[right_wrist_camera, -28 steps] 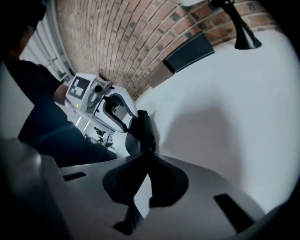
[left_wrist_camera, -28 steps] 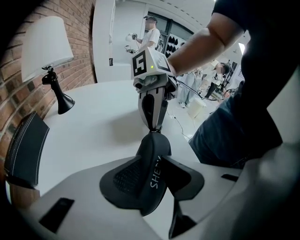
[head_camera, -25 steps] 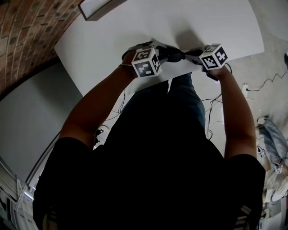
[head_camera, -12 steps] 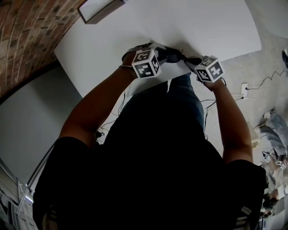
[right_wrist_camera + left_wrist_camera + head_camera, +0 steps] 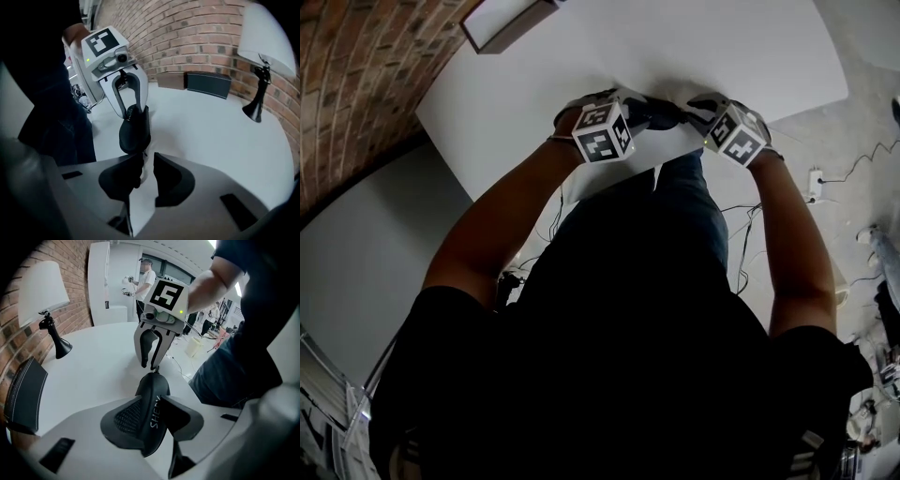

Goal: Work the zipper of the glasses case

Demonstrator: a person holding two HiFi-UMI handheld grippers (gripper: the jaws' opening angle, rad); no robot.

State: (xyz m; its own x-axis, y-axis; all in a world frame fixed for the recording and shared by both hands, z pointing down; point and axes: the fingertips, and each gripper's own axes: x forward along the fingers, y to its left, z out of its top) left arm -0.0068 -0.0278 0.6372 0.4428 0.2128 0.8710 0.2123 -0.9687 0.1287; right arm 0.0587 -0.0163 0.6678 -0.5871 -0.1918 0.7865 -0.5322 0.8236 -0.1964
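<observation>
The black glasses case point(image 5: 151, 401) stands on edge on the white table point(image 5: 694, 47), between the two grippers point(image 5: 667, 114). My left gripper point(image 5: 157, 412) is shut on one end of the case, with its pads pressed on both sides. From the other end, my right gripper point(image 5: 146, 168) points at the case point(image 5: 133, 129). Its jaws have just been opening and now stand apart, with bare table showing in the gap. A small dark zipper tab point(image 5: 140, 154) hangs at the case's near end beside one pad. The left gripper view shows the right gripper point(image 5: 150, 365) just beyond the case tip.
A white-shaded lamp point(image 5: 262, 33) on a black stand and a black box point(image 5: 208, 83) stand at the back by the brick wall. The table edge runs close to the person's legs point(image 5: 675, 216). Cables lie on the floor point(image 5: 853, 173). People point(image 5: 147, 273) stand in the far background.
The right gripper's marker cube has rolled and shifted a little left and down in the head view. The left gripper and the case have kept still.
</observation>
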